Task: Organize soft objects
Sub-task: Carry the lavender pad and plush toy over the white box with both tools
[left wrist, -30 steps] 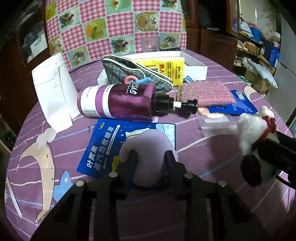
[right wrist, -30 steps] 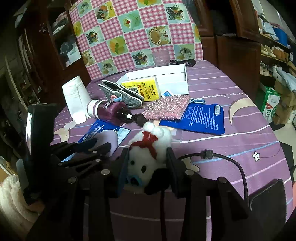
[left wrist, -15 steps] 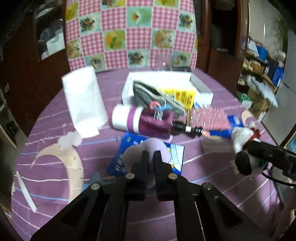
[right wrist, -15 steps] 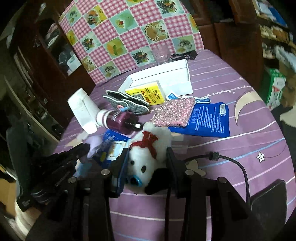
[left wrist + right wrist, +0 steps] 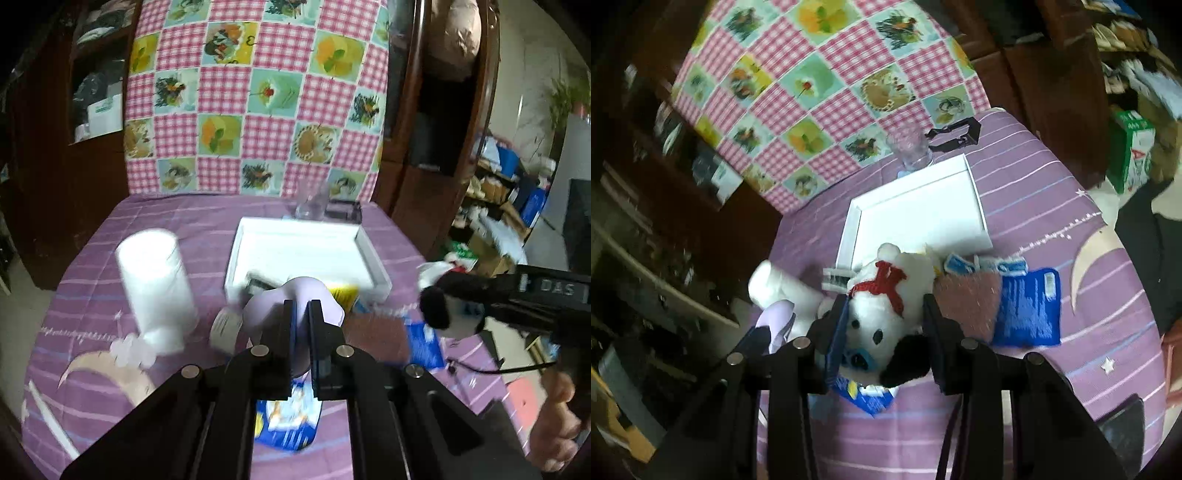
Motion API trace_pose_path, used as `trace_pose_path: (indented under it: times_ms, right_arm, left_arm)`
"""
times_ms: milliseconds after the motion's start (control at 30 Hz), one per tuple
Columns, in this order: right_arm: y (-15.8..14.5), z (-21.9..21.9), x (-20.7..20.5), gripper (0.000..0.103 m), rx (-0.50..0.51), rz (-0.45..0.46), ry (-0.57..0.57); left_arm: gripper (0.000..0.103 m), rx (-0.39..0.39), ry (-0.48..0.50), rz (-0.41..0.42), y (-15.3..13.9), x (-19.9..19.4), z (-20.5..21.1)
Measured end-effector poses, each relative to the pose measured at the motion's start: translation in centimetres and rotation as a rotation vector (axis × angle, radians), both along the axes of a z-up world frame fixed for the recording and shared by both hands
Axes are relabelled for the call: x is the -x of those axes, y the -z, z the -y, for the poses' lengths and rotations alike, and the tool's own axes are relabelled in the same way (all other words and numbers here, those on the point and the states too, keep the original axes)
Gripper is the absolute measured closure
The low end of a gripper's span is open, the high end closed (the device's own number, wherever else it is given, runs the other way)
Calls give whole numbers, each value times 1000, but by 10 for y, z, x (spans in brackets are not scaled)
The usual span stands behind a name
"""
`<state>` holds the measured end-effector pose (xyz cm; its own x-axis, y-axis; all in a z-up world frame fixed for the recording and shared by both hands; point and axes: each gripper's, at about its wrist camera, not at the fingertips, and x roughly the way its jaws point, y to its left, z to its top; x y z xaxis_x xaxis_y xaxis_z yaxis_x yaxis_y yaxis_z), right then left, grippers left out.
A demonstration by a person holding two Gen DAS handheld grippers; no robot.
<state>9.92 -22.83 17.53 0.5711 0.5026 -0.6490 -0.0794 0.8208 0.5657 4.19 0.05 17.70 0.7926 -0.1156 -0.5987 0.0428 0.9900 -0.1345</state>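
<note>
now both toys are up above the table: the left gripper point(image 5: 301, 317) pinches the soft lilac puff point(image 5: 295, 299), the right gripper point(image 5: 884, 325) hugs the white plush dog point(image 5: 886, 295). carry both gently to the white tray point(image 5: 975, 199) at twelve o'clock, squeezing until they're inside.

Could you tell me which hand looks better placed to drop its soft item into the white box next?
Probably right: its gripper holds the plush dog right at the white box rim.

Round table under purple cartoon cloth point(image 5: 177, 214): white shallow cardboard tray point(image 5: 295, 240) far centre, white paper roll point(image 5: 155, 284) left, blue foil packet point(image 5: 1030, 302) right.
</note>
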Motion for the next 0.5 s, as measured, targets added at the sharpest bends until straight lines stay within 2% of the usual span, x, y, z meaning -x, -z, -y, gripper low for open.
trace_pose_path:
  times_ms: [100, 233, 367, 500]
  right_arm:
    - [-4, -3, -31, 62, -36, -32, 30]
    - [-3, -6, -75, 62, -53, -59, 70]
    - [8, -1, -116, 62, -67, -65, 97]
    - [33, 14, -149, 62, -101, -61, 151]
  left_arm:
    - [98, 44, 16, 11, -8, -27, -1]
    - [98, 173, 35, 1, -10, -75, -7]
    - [98, 183, 23, -3, 1, -131, -2]
    - [98, 266, 67, -55, 27, -175, 2]
